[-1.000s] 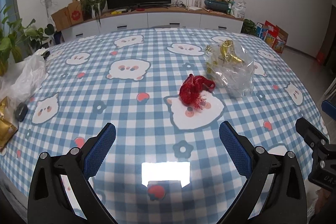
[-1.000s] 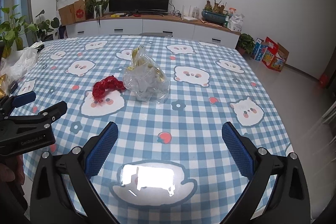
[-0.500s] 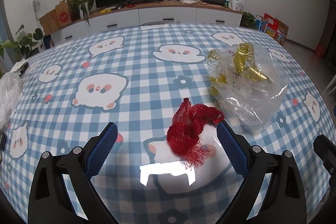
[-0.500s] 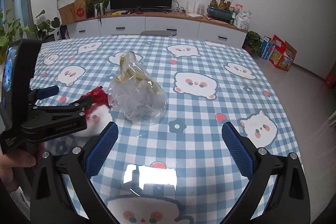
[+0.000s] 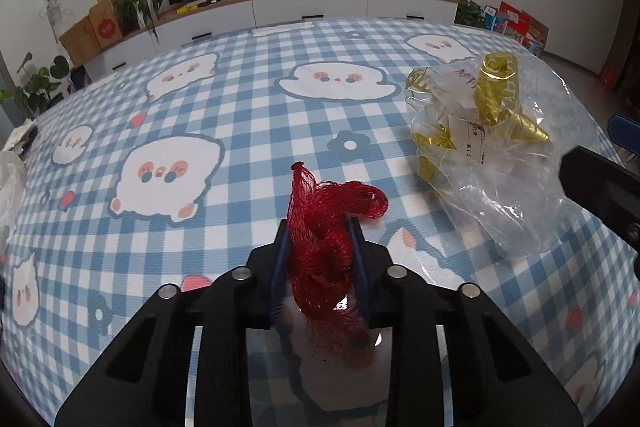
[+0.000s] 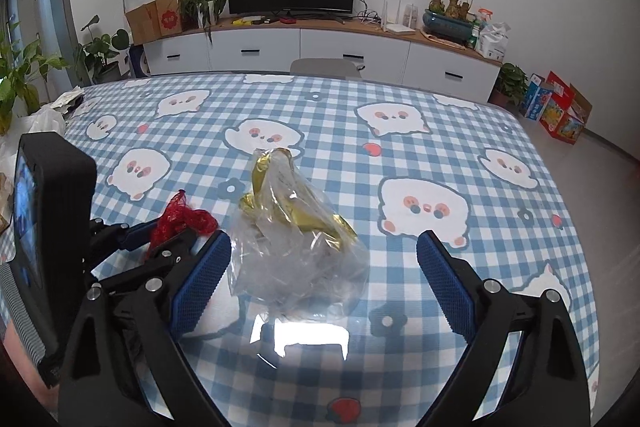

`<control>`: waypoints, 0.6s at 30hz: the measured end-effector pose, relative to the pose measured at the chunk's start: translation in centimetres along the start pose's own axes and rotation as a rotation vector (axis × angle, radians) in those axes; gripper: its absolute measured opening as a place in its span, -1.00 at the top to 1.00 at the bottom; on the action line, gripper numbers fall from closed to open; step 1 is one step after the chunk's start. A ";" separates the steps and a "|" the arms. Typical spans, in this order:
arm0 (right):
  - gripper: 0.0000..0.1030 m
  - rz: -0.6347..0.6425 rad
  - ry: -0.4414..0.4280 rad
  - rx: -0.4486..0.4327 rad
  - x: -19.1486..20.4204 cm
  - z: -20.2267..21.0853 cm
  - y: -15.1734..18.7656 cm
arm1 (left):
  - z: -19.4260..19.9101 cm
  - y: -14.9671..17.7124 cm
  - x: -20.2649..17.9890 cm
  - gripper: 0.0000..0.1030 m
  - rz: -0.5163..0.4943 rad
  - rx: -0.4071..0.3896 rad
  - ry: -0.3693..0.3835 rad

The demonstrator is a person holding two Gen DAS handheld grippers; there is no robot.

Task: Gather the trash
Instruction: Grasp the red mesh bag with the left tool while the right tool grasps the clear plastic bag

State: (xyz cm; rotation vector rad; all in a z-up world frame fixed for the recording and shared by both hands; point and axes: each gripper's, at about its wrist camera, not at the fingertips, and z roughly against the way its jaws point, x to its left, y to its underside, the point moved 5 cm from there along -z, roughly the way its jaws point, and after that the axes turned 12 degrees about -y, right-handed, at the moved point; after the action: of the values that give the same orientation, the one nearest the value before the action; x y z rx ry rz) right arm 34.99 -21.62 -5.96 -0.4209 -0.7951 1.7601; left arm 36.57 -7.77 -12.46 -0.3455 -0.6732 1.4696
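Observation:
My left gripper (image 5: 320,231) is shut on a crumpled red net bag (image 5: 328,227), which bulges out above and below the blue pads. It also shows in the right wrist view (image 6: 182,219), held by the left gripper (image 6: 168,239). A clear plastic bag with gold wrappers inside (image 5: 488,143) lies on the table to its right. My right gripper (image 6: 324,267) is open, its fingers on either side of that clear bag (image 6: 296,239), not touching it.
The table has a blue checked cloth with white cartoon figures (image 6: 400,155). A white plastic bag (image 6: 36,123) lies at the table's far left edge. A chair back (image 6: 324,67), a white sideboard and a TV stand beyond the table.
My left gripper moved forward over the red net bag and closed on it. My right gripper advanced until its open fingers flank the clear plastic bag.

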 end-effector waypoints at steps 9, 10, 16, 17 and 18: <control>0.03 0.004 0.050 0.087 1.6 -4.5 0.4 | 0.6 1.0 4.9 0.60 0.039 0.034 -0.051; 0.11 -0.003 0.048 0.092 1.7 -4.6 0.5 | 0.6 1.1 5.5 0.60 0.047 0.039 -0.055; 0.35 -0.039 0.054 0.087 1.7 -3.4 0.8 | 1.9 1.9 8.0 0.60 0.082 0.049 -0.063; 0.35 -0.041 0.055 0.082 1.8 -3.2 0.8 | 2.2 2.0 8.3 0.60 0.089 0.049 -0.060; 0.36 -0.040 0.061 0.076 1.9 -2.8 0.8 | 2.5 2.1 8.5 0.60 0.093 0.048 -0.060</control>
State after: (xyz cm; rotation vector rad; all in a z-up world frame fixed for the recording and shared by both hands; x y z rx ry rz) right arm 35.54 -19.12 -8.30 -0.4035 -0.6868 1.7264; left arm 33.03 0.32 -10.03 -0.2998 -0.6757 1.5870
